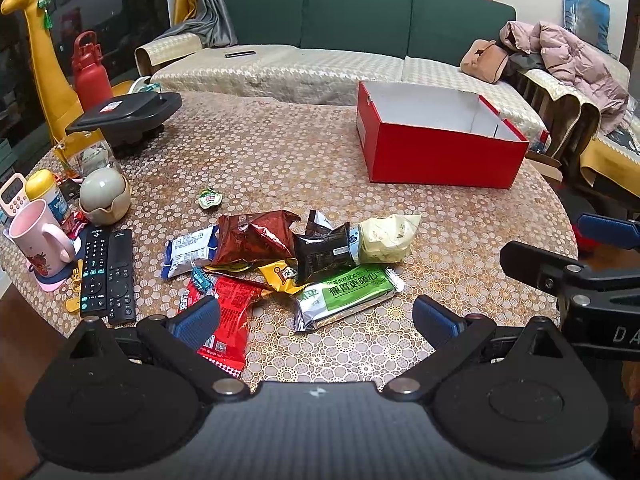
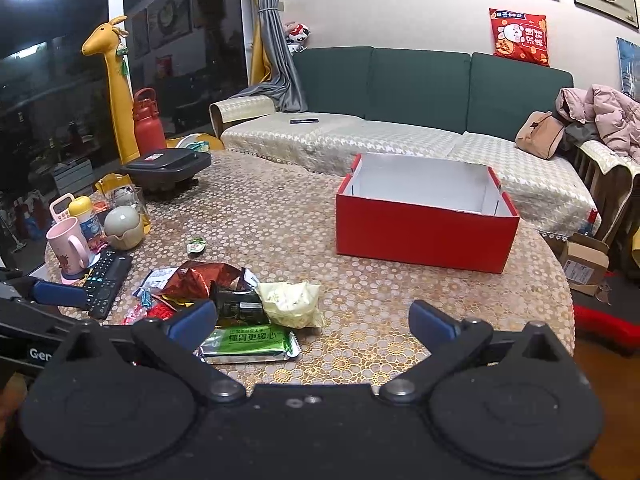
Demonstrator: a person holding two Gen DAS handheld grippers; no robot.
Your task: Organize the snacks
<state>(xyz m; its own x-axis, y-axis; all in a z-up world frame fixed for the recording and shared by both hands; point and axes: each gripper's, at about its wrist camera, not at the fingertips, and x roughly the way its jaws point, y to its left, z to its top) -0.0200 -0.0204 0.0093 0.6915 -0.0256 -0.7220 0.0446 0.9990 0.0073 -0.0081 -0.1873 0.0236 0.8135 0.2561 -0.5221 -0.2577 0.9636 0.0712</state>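
Note:
A pile of snack packets lies on the round table: a green packet (image 1: pixel 348 294) (image 2: pixel 250 342), a pale yellow bag (image 1: pixel 386 238) (image 2: pixel 292 304), a black packet (image 1: pixel 324 252) (image 2: pixel 238 304), a brown foil bag (image 1: pixel 256 238) (image 2: pixel 200 278), a white-blue packet (image 1: pixel 190 250) and a red packet (image 1: pixel 228 320). An open, empty red box (image 1: pixel 436 158) (image 2: pixel 424 232) stands at the far right. My left gripper (image 1: pixel 316 320) is open just in front of the pile, empty. My right gripper (image 2: pixel 312 322) is open, empty, right of the pile.
Two remotes (image 1: pixel 106 276), a pink mug (image 1: pixel 38 236), a round grey pot (image 1: pixel 104 196), a black appliance (image 1: pixel 128 114) and a red bottle (image 1: pixel 90 70) crowd the table's left side. A small green sachet (image 1: pixel 209 199) lies alone. A sofa (image 1: pixel 320 68) stands behind.

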